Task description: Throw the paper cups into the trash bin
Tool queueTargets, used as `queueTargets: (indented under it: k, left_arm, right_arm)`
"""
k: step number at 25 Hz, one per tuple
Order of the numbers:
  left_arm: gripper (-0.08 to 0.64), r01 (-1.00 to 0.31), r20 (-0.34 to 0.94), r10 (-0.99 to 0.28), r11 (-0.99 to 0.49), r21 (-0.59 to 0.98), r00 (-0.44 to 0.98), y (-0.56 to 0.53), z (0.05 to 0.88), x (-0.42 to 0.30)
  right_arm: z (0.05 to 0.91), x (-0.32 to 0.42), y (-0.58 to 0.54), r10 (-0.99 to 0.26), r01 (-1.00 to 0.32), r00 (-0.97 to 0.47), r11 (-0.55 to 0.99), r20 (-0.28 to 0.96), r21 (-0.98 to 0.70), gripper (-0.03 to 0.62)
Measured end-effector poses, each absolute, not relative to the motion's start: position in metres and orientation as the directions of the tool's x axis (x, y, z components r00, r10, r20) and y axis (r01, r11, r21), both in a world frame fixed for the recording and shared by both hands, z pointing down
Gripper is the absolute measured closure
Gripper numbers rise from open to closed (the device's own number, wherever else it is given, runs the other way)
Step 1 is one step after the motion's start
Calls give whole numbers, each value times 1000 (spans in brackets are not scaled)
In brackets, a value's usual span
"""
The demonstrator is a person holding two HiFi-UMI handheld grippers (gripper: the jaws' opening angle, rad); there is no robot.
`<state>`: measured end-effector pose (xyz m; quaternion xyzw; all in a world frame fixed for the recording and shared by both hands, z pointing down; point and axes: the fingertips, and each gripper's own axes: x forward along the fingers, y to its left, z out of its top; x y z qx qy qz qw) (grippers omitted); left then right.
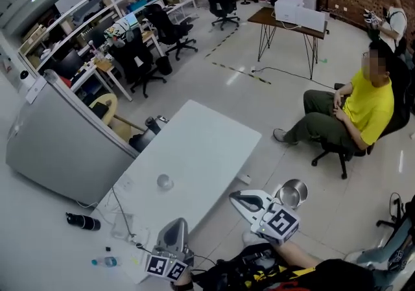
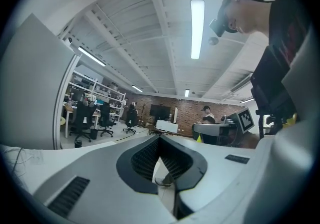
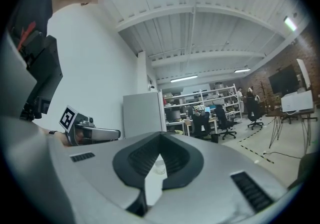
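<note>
A small pale cup [image 1: 165, 182] stands alone on the white table [image 1: 214, 140]. In the right gripper view the cup [image 3: 159, 165] shows through the slit below the jaw tips, some way off. My left gripper [image 1: 177, 224] hangs over the table's near end, shut and empty. My right gripper [image 1: 234, 196] is off the table's right edge, also shut and empty, beside a round metal trash bin [image 1: 292, 192] on the floor. In their own views the left gripper [image 2: 160, 138] and the right gripper [image 3: 161, 134] have their tips together with nothing held.
A person in a yellow shirt [image 1: 366, 105] sits on a chair to the right. A grey partition [image 1: 58, 147] stands left of the table. Cables [image 1: 123, 221], a dark flask [image 1: 83, 221] and a bottle [image 1: 104, 262] lie on the floor at the left. Office chairs and desks fill the back.
</note>
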<state>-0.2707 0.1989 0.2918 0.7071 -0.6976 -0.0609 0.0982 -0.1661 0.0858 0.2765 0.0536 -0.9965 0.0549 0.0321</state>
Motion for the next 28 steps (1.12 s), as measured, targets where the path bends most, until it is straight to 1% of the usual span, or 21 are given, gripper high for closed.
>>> queueTargets:
  k: [8, 12, 16, 19, 22, 28]
  left_arm:
    - [557, -969, 29, -995, 98, 225, -94, 201, 287, -285]
    - [557, -962, 18, -989, 145, 232, -145, 214, 285, -297]
    - [557, -956, 33, -981, 194, 221, -191, 220, 289, -310]
    - [557, -954, 46, -978, 210, 216, -205, 221, 293, -324]
    - [557, -953, 57, -977, 213, 215, -205, 220, 300, -339]
    - [557, -960, 24, -979, 205, 190, -205, 215, 291, -395]
  right_arm:
    - [274, -184, 77, -8, -14, -998, 995, 60, -102, 586]
    - [276, -195, 82, 25, 18, -998, 992, 55, -127, 586]
    - [284, -207, 88, 69, 58, -995, 988, 73, -145, 586]
    - [285, -223, 92, 94, 83, -992, 987, 82, -136, 586]
    - [284, -240, 92, 95, 84, -992, 988, 85, -129, 586]
    - [274, -292, 93, 87, 77, -992, 991, 96, -109, 586]
